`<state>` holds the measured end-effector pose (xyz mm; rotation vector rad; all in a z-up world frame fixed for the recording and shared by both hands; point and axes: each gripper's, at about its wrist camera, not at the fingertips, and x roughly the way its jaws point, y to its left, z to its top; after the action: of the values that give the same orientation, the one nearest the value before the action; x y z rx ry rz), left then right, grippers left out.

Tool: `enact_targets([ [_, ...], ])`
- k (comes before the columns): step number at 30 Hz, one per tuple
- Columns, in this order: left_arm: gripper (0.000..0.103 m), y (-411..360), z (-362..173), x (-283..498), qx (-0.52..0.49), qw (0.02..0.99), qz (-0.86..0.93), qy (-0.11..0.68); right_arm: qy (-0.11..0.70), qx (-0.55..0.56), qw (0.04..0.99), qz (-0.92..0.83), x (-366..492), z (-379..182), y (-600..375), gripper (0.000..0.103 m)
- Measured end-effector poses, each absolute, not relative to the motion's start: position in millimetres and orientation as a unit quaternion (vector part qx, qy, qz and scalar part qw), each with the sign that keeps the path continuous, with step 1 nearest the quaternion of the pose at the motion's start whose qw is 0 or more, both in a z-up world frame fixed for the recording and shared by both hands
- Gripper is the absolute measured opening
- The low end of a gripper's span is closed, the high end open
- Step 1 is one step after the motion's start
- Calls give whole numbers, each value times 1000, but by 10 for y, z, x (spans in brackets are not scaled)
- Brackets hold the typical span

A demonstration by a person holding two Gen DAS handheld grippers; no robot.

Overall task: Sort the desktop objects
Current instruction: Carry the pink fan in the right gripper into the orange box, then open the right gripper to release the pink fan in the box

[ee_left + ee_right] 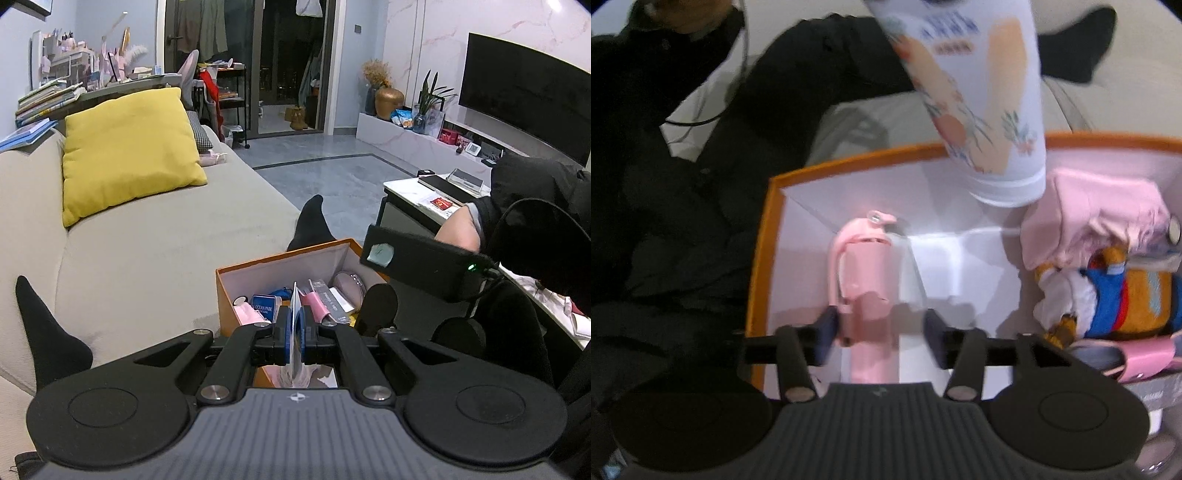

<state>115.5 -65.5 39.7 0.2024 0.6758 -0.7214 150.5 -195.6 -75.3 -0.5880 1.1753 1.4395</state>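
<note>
Orange-rimmed box (764,236) lies below both tongs, on the sofa (147,266); left tongs (294,325) pinch a thin white tube (295,321) edge-on above the box's clutter; right tongs (881,328) stand spread, a pink device (866,273) between their pads, the left pad just beside it; right of them lie a pink pouch (1097,218) and a plush toy (1108,299).

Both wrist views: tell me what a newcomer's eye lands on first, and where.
In the left wrist view, the yellow cushion on the beige sofa stands out, with the left gripper shut on a thin flat tube above the orange box. In the right wrist view, that flowered white tube looms from the top edge, and a pink device lies in the box between the right gripper's open jaws.
</note>
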Motion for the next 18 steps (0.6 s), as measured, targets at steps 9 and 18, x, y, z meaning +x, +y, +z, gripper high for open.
enact_targets([
  [9,5,-635,401,1167,90,877,-345,323,593,-219,507,586,1607,-1084,-1879,84],
  [18,5,-623,396,1188,84,876,-344,326,661,-129,504,540,1662,-1183,-2014,82],
])
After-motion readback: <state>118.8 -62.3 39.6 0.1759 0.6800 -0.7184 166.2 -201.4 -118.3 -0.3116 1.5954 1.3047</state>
